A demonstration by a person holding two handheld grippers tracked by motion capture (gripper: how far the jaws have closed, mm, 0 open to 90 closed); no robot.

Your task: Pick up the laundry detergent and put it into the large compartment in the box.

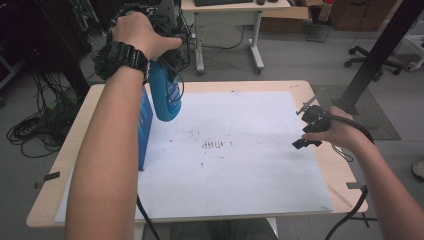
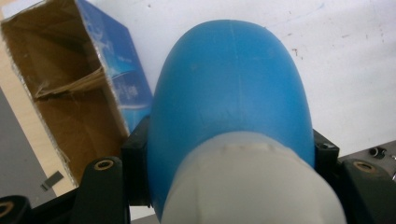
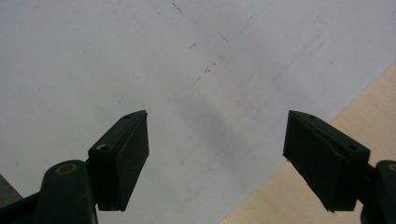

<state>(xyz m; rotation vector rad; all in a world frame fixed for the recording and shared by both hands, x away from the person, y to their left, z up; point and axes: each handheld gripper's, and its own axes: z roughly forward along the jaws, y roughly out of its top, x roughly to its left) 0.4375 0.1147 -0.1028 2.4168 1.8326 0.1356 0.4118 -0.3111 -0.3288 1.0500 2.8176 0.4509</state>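
A rounded blue plastic bottle with a white cap hangs clamped in the left gripper, just above the open blue cardboard box. Well right of the box, the right gripper rests wide open, empty, over the white sheet.

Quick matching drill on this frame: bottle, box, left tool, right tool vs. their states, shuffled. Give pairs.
Things:
1. blue bottle
2. cardboard box
3. left tool
4. right tool

States:
A. jaws apart, nothing between them, over the white sheet
B. open end showing a bare brown inside
C. lifted off the table, hanging base down
D. clamped on the bottle near its white cap end

Pairs: 1-C, 2-B, 3-D, 4-A
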